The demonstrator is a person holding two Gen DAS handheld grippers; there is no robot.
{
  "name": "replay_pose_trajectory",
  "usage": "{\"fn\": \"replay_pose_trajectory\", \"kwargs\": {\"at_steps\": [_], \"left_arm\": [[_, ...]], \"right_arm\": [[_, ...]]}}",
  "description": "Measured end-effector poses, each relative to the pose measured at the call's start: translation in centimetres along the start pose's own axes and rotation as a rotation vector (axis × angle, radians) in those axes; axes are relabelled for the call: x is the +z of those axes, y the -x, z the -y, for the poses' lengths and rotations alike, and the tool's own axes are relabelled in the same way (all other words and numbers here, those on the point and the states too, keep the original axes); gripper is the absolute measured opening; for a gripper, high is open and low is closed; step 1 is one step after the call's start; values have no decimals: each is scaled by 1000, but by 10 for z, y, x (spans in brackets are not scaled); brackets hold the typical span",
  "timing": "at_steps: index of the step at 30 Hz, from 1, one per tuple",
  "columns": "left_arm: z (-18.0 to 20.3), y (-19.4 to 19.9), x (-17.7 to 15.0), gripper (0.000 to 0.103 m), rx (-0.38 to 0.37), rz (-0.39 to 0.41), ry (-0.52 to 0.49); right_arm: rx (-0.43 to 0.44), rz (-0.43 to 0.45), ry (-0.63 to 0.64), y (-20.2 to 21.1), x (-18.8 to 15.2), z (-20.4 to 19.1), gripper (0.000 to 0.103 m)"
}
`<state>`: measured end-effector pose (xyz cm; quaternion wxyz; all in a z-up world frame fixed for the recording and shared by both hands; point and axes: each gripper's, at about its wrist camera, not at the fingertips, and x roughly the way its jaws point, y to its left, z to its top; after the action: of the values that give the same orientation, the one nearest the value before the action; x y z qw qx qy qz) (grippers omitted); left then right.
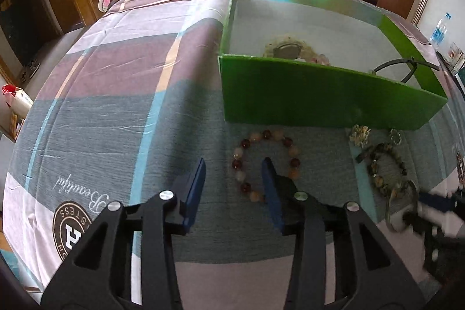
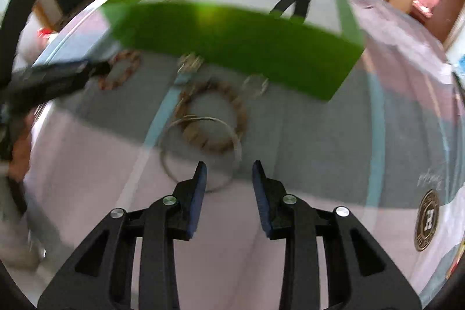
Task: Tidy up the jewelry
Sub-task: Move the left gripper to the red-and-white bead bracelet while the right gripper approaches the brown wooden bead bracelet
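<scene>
The left gripper (image 1: 234,163) is being held spread beside the box (image 1: 319,95), one finger inside the bead bracelet (image 1: 266,164). The right gripper (image 2: 229,164) is being held spread over the bangle (image 2: 200,153), nothing pinched

Green box (image 1: 319,95) walls off bracelets ahead; cloth (image 1: 116,106) leftward lies open.

Ahead of the black, blue-padded left tongs (image 1: 234,164) lies a red-and-cream beaded bracelet (image 1: 266,164); beyond it, a green box (image 1: 319,95), white inside, on a grey, mauve and blue-striped cloth (image 1: 116,77).
</scene>
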<state>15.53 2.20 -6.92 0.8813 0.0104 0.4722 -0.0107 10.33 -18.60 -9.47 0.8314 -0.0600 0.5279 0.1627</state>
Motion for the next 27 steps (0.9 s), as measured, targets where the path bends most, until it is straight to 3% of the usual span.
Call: {"fn": "replay_pose_trajectory", "kwargs": {"at_steps": [2,5,9,12,16,22,27], "left_arm": [[0,-2,-1,41,1,-5,-1],[3,-5,-1,41,8,-14,-3],[8,-4,-4,42,14,-9,-15],[11,-2,-9,44,1,-6,-19],[9,2,-16,44,-16,-9,-17],[11,13,-30,49,-75,-24,-26],[16,12,-30,49,-44,-16,-24]], "right_arm": [[40,-11,21,4,-3,-3,34],[46,57,-18,18,6,4,34],[-45,152,-67,21,27,11,34],[-164,154,-90,2,37,9,34],[-140,103,-85,-20,40,9,34],[-115,107,-96,-21,31,9,34],[-114,130,-102,-22,32,6,34]]}}
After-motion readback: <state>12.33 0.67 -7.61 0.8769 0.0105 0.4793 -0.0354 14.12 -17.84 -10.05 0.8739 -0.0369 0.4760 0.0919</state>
